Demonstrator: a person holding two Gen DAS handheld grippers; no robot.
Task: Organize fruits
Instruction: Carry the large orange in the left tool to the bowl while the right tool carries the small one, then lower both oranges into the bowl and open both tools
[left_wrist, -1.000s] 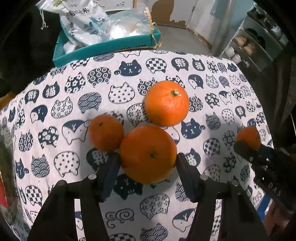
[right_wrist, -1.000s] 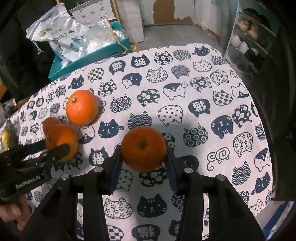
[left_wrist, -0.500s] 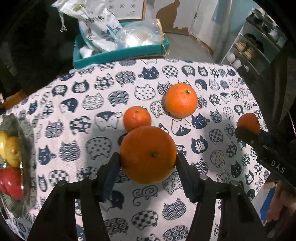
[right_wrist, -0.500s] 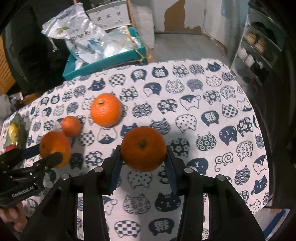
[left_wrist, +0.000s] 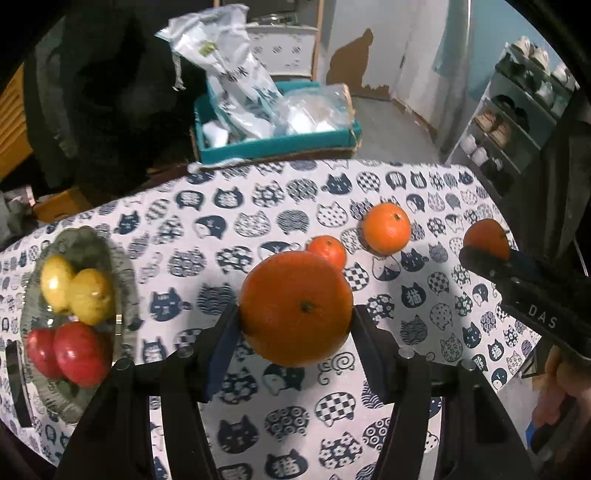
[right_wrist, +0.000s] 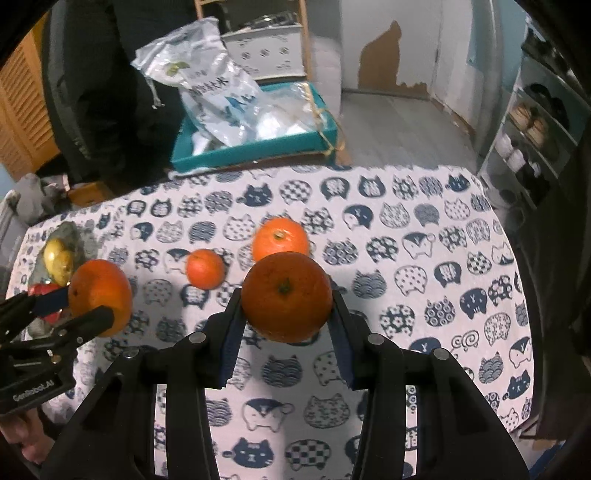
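- Both grippers have risen since the earlier frames — the tablecloth (left_wrist: 229, 435) sits farther below, and a glass bowl (left_wrist: 110, 258) has come into view.
- Left gripper (left_wrist: 295, 321) clamps a large orange (left_wrist: 295, 308); right gripper (right_wrist: 286, 306) clamps a second orange (right_wrist: 286, 295) (both held above the table).
- Bowl: two yellow fruits (left_wrist: 75, 291), two red fruits (left_wrist: 68, 354).
- Small orange (left_wrist: 327, 251) and medium orange (left_wrist: 386, 229) lie on the cloth.

We cannot read the blurred bag (right_wrist: 207, 92) print. The dish (left_wrist: 92, 243) runs off the frame's left edge, and the right hand (left_wrist: 561, 391) is cut off there.
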